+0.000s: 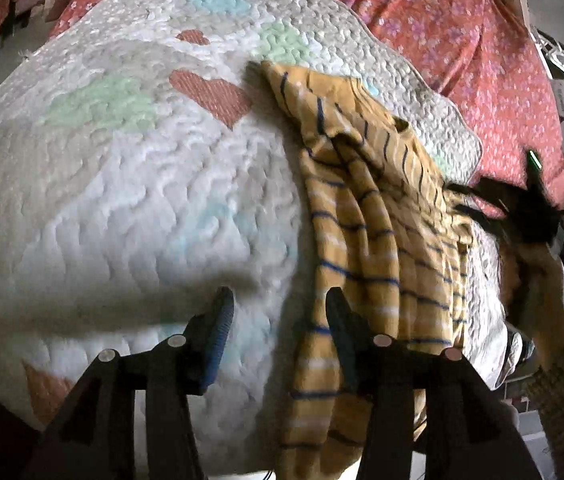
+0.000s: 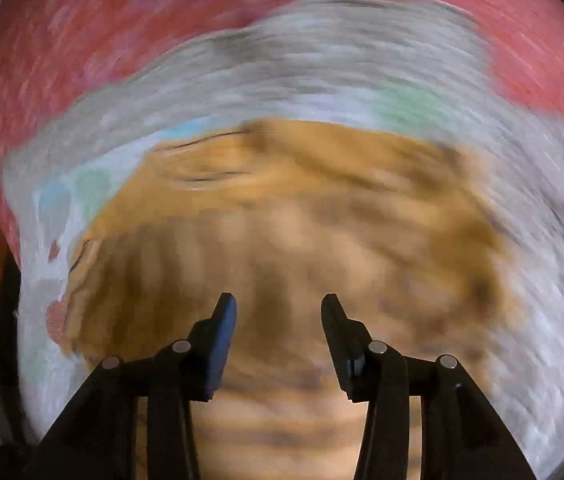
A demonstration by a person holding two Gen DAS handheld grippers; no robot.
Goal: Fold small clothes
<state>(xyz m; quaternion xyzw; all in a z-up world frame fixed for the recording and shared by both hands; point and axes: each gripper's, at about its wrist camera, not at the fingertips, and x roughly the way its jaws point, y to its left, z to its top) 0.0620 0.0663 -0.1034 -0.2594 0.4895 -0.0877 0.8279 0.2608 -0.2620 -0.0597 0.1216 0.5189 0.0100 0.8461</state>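
A small mustard-yellow garment with thin navy and white stripes lies rumpled on a white quilted blanket. My left gripper is open and empty, over the blanket at the garment's left edge; its right finger overlaps the cloth. In the left wrist view my right gripper shows at the right, over the garment's far side, held by a hand. In the right wrist view, heavily blurred, my right gripper is open over the yellow garment, nothing between its jaws.
The blanket has pastel green, blue and salmon heart patches and lies on a red floral bedsheet. Boxes and clutter stand beyond the bed at the right. The bed's edge and floor show at the far left.
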